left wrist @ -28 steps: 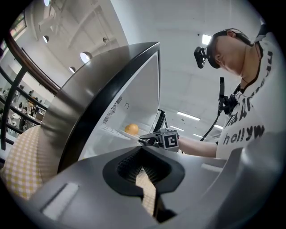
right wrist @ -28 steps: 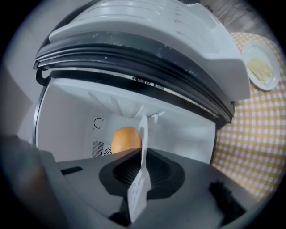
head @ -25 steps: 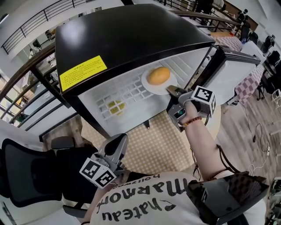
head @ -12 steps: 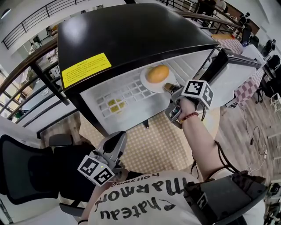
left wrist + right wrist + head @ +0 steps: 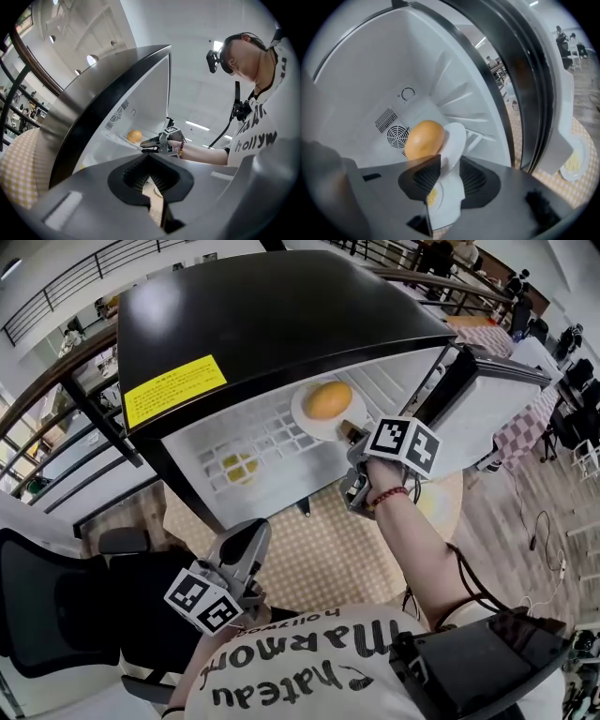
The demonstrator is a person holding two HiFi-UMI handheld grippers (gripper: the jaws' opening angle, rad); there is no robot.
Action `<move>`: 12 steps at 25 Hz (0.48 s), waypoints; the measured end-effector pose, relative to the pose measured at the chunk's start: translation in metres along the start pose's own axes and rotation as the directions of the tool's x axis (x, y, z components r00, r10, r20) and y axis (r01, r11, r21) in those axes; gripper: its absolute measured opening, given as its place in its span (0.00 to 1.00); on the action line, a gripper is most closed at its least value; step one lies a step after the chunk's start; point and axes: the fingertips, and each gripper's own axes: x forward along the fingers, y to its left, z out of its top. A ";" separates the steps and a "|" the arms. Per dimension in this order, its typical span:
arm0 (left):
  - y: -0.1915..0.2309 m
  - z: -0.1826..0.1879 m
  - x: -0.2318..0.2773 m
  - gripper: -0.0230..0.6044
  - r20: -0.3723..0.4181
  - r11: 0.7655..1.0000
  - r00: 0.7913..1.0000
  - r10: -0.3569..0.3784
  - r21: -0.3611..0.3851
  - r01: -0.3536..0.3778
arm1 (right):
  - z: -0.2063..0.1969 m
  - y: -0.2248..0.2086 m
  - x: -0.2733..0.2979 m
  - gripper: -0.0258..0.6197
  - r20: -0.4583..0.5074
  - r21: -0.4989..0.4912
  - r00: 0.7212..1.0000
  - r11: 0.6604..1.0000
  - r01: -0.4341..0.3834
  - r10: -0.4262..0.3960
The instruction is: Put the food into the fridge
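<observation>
1. A large bright hall with railings lies behind a table [image 5: 319, 549] covered in a beige checked cloth, and a black chair [image 5: 66, 606] is cut off at the left edge.
2. The fridge [image 5: 281, 324] on the table is a small box with a glossy black top, a yellow label [image 5: 176, 390] and a smooth white plastic interior. Its door [image 5: 487, 409] hangs open to the right.
3. A round golden bun [image 5: 328, 399] sits on a thin white plate [image 5: 305, 413] that rests on the white wire shelf [image 5: 272, 442] inside.
4. The right gripper [image 5: 354, 435] is at the plate's near edge with its ribbed dark jaws opening and the rim between them.
5. The left gripper [image 5: 248, 538] hangs low near the person's body. Its jaws are drawn together to a thin slit with nothing in it.
6. A round fan grille [image 5: 397, 137] shows on the back wall.
7. Something yellow [image 5: 239, 465] lies under the shelf, blurred by the wires and too unclear to name.
8. Another plate [image 5: 572, 164] on the cloth beyond the door holds pale yellow food that I can't identify either.
</observation>
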 end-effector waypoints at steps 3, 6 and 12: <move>-0.002 -0.004 0.001 0.05 -0.005 1.000 1.000 -0.003 -0.001 0.003 | 0.003 0.002 -0.002 0.25 0.021 -0.091 1.000 0.996 0.019 -0.017; -0.005 -0.008 0.000 0.05 -0.009 1.000 1.000 0.000 -0.001 0.000 | 0.006 0.003 -0.003 0.27 0.044 -0.174 0.998 0.984 0.041 -0.034; -0.007 -0.008 -0.007 0.05 -0.002 1.000 1.000 0.029 0.002 -0.029 | 0.008 -0.001 -0.002 0.30 0.055 -0.229 0.997 0.971 0.067 -0.056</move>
